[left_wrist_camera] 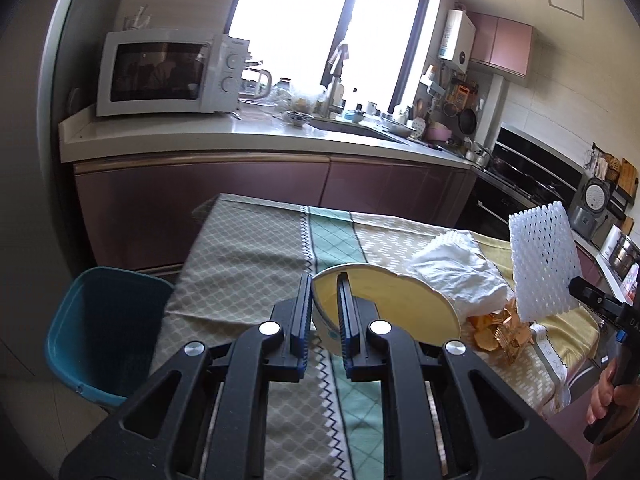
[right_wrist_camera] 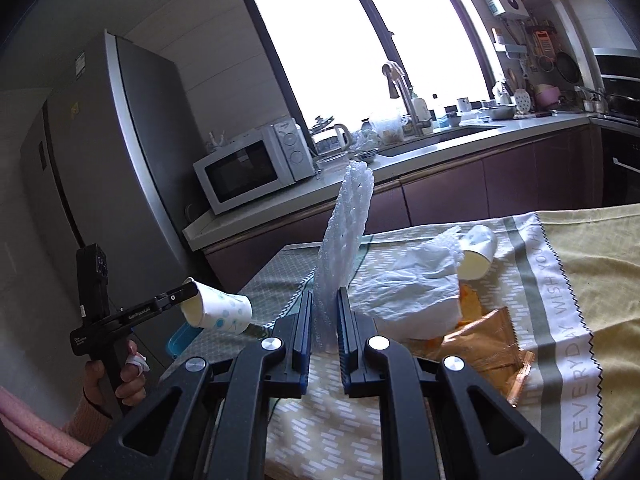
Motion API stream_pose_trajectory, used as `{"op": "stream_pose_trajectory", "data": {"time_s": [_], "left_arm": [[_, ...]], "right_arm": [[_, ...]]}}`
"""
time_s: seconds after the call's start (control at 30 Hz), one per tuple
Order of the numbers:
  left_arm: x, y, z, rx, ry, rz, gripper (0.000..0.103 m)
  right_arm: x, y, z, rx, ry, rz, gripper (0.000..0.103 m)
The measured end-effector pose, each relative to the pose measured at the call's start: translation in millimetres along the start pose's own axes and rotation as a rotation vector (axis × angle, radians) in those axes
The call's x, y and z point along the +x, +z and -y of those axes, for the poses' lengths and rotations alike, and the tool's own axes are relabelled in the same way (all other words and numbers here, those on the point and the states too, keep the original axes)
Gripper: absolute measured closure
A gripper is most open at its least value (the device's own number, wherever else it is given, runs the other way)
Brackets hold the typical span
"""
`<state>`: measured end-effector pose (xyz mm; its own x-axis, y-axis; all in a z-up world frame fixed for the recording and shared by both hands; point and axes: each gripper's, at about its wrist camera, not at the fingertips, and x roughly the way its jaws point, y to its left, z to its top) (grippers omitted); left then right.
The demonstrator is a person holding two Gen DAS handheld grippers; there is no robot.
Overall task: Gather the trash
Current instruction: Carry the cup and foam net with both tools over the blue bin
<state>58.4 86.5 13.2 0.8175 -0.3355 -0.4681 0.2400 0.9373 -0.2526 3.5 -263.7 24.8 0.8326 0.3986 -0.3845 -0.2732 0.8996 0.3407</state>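
Your left tongs point(left_wrist_camera: 325, 312) are clenched on the rim of a paper cup point(left_wrist_camera: 384, 312), which lies tipped with its mouth toward the camera, lifted above the desk point(left_wrist_camera: 248, 248). In the right wrist view this same paper cup hangs at 9 o'clock, past the desk edge.

Your right tongs point(right_wrist_camera: 325, 320) are grasping a white foam net point(right_wrist_camera: 344, 240) by its lower end; it stands upright between the two jaws. In the left wrist view it is at 3 o'clock.

On the desk, just behind the tongs, a crumpled white plastic bag point(right_wrist_camera: 408, 288) rests. An orange snack wrapper point(right_wrist_camera: 484, 344) is touching it at 4 o'clock. A second paper cup point(right_wrist_camera: 478, 254) lies on its side behind the bag.

A blue trash bin point(left_wrist_camera: 108, 328) stands on the floor at 8 o'clock in the left wrist view, beside the desk.
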Motion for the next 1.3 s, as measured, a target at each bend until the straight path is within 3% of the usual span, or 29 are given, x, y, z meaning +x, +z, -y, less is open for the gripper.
{"op": "stream_pose_trajectory", "data": {"time_s": [0.3, 0.6, 0.8, 1.13, 1.3], "left_arm": [[-38, 15, -102, -0.07, 0.241, 0.062, 0.09], [-20, 9, -189, -0.131, 0.387, -0.008, 0.09], [14, 1, -228, -0.164, 0.428, -0.081, 0.09], [64, -21, -253, -0.191, 0.471, -0.182, 0.088], [82, -24, -262, -0.179, 0.482, -0.21, 0.078]], "right_arm": [[99, 10, -81, -0.098, 0.247, -0.132, 0.092], [207, 3, -163, -0.167, 0.413, -0.298, 0.092], [269, -11, -199, -0.182, 0.433, -0.406, 0.092], [340, -35, -230, -0.201, 0.385, -0.54, 0.09], [363, -43, -236, -0.202, 0.349, -0.589, 0.086]]}}
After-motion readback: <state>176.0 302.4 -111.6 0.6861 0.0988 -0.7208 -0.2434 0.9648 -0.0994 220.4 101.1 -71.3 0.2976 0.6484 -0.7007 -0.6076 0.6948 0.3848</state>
